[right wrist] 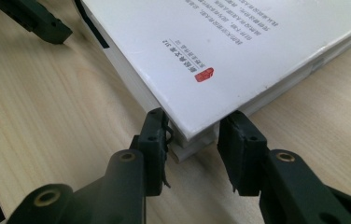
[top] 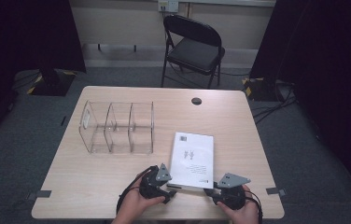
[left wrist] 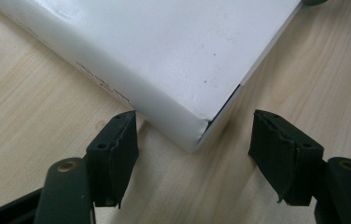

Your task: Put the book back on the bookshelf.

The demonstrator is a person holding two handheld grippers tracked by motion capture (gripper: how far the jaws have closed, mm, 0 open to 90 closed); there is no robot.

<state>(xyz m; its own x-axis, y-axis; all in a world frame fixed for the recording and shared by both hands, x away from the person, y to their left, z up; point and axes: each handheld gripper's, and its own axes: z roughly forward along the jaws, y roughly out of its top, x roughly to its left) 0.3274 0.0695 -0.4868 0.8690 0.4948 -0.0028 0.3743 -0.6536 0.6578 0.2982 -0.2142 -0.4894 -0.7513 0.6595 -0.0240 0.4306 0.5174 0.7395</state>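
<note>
here we are working at the white book (top: 192,158), which is lying flat on the table (top: 239,116), just right of the clear organizer (top: 117,127) and near our edge. we are holding the left gripper (left wrist: 194,154) at the book's near spine corner, jaws standing apart with the corner between them and neither pad pressing, probably to steady that end. we are bringing the right gripper (right wrist: 193,140) to the book's other near corner, its jaws set either side of the cover and pages; whether the pads are pressing we cannot tell. flanking both corners seems meant for lifting the book evenly toward the organizer.
</note>
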